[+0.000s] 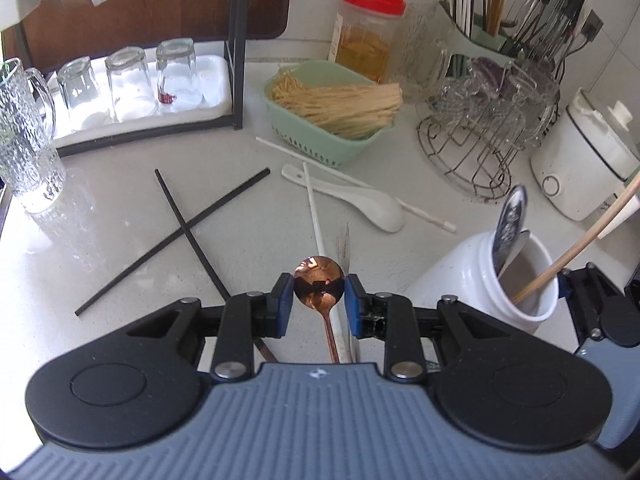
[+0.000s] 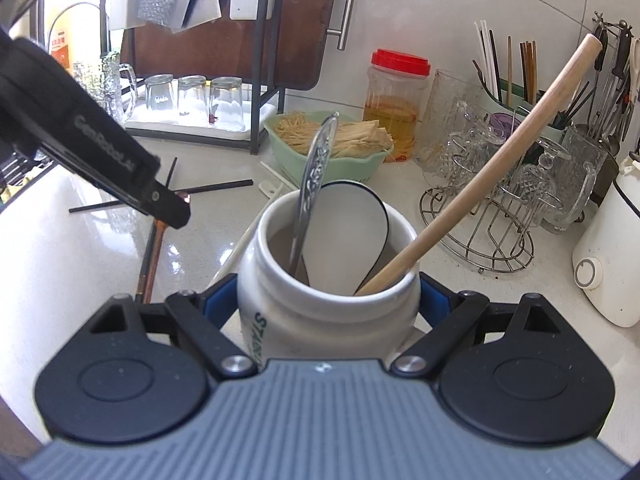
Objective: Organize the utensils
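Left wrist view: left gripper [image 1: 319, 294] pinching copper spoon [image 1: 319, 285] by the bowl, handle trailing back underneath, white jar [image 1: 460, 276] just rightward, clasped by right gripper [image 2: 328, 300] on the counter [image 1: 120, 240].

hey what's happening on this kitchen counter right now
A person is sorting loose utensils into a white jar, working a handheld gripper in each hand. The left gripper is clamped on the bowl of a copper spoon. The right gripper grips the jar, which already holds a silver spoon, a white ladle and a wooden handle. Black chopsticks, white chopsticks and a white ceramic spoon lie on the counter.
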The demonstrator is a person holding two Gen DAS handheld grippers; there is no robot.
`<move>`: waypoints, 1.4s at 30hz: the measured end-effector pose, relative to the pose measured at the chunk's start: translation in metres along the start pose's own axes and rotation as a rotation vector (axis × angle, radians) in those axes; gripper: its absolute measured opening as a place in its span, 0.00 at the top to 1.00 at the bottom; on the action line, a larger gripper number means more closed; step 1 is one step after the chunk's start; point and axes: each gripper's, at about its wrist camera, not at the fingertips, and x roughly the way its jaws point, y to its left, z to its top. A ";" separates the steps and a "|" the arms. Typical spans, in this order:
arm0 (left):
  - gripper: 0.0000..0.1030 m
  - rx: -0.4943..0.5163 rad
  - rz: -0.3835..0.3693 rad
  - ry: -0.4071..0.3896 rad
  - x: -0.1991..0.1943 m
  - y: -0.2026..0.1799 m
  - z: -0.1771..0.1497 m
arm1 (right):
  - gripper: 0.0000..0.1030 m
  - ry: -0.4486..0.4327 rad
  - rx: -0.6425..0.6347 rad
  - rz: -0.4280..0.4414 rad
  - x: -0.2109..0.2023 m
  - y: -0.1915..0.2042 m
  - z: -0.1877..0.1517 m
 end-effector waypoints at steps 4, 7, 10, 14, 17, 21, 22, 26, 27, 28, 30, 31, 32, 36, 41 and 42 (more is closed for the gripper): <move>0.70 0.010 -0.010 -0.031 -0.012 -0.003 0.006 | 0.10 -0.003 -0.004 0.004 0.001 -0.001 0.000; 0.92 0.020 -0.022 -0.051 -0.018 -0.005 0.010 | 0.10 -0.006 -0.004 0.003 0.000 -0.001 -0.001; 1.00 0.021 -0.039 -0.046 -0.023 -0.007 0.012 | 0.10 -0.008 -0.006 0.004 0.001 -0.001 -0.001; 1.00 0.037 -0.037 -0.027 -0.017 -0.008 0.010 | 0.10 -0.013 -0.008 0.005 0.000 0.000 -0.002; 1.00 0.019 -0.048 -0.004 -0.011 -0.003 0.008 | 0.10 -0.013 -0.006 0.005 0.000 0.000 -0.002; 0.99 -0.027 -0.085 0.043 0.005 0.006 0.005 | 0.10 -0.015 -0.008 0.007 0.000 0.000 -0.002; 0.99 -0.042 -0.099 0.055 0.009 0.008 0.004 | 0.10 -0.015 -0.009 0.008 0.000 0.000 -0.002; 0.99 -0.048 -0.109 0.093 0.027 0.009 -0.001 | 0.10 -0.015 -0.013 0.014 0.000 -0.002 -0.003; 0.99 -0.036 -0.108 0.094 0.029 0.008 -0.001 | 0.10 -0.013 -0.013 0.015 -0.001 -0.003 -0.003; 0.98 -0.021 -0.113 0.094 0.031 0.006 -0.001 | 0.10 -0.011 -0.012 0.014 -0.001 -0.004 -0.003; 0.97 -0.006 -0.131 0.105 0.036 0.001 -0.001 | 0.10 -0.008 -0.007 0.006 -0.002 -0.007 -0.004; 0.96 -0.011 -0.142 0.115 0.040 -0.001 -0.001 | 0.10 -0.007 -0.003 0.001 -0.002 -0.009 -0.005; 0.95 -0.019 -0.155 0.127 0.044 -0.003 -0.001 | 0.10 -0.006 0.002 -0.005 -0.003 -0.011 -0.006; 0.87 -0.059 -0.155 0.175 0.064 -0.012 -0.003 | 0.10 0.000 0.017 -0.026 -0.007 -0.021 -0.010; 0.78 -0.081 -0.097 0.179 0.078 -0.024 -0.001 | 0.10 0.007 0.023 -0.033 -0.012 -0.032 -0.016; 0.77 -0.090 -0.083 0.176 0.080 -0.025 0.000 | 0.10 0.006 0.019 -0.029 -0.013 -0.034 -0.017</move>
